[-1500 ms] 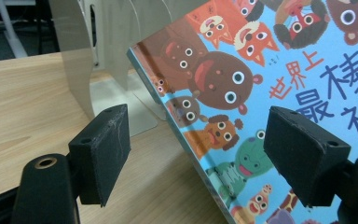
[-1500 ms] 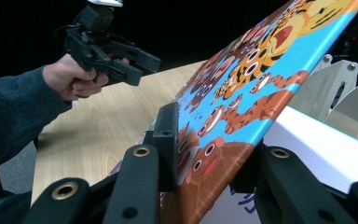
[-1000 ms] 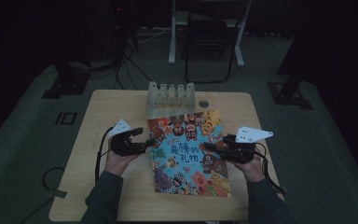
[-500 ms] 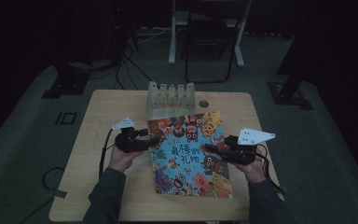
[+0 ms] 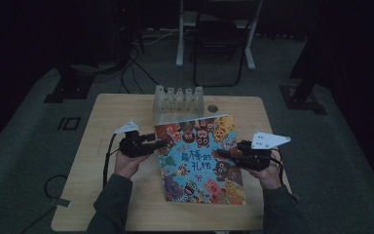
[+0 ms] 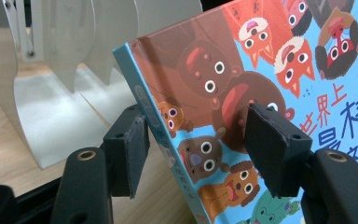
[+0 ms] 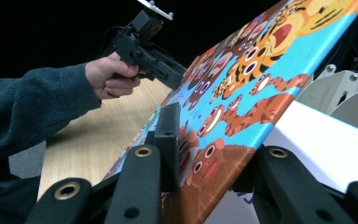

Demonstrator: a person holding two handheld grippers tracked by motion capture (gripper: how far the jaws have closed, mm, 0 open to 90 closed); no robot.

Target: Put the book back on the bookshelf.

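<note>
On the book [image 5: 200, 158] cover we read large red Chinese characters. In the high view they look like 最棒的礼物, set in two rows on the blue middle. In the left gripper view we make out 世界上 and, below it, part of 棒 on the cover [image 6: 279, 88]. Small print runs down the spine, too fine to read.

book [image 7: 261, 93] edges beyond frame

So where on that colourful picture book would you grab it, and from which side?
By its two long edges, one gripper from each side. The picture book is thin, wide and stiff, so jaws fit across its thickness. The left gripper straddles the spine edge; the right gripper straddles the page edge, near the rack end.
</note>
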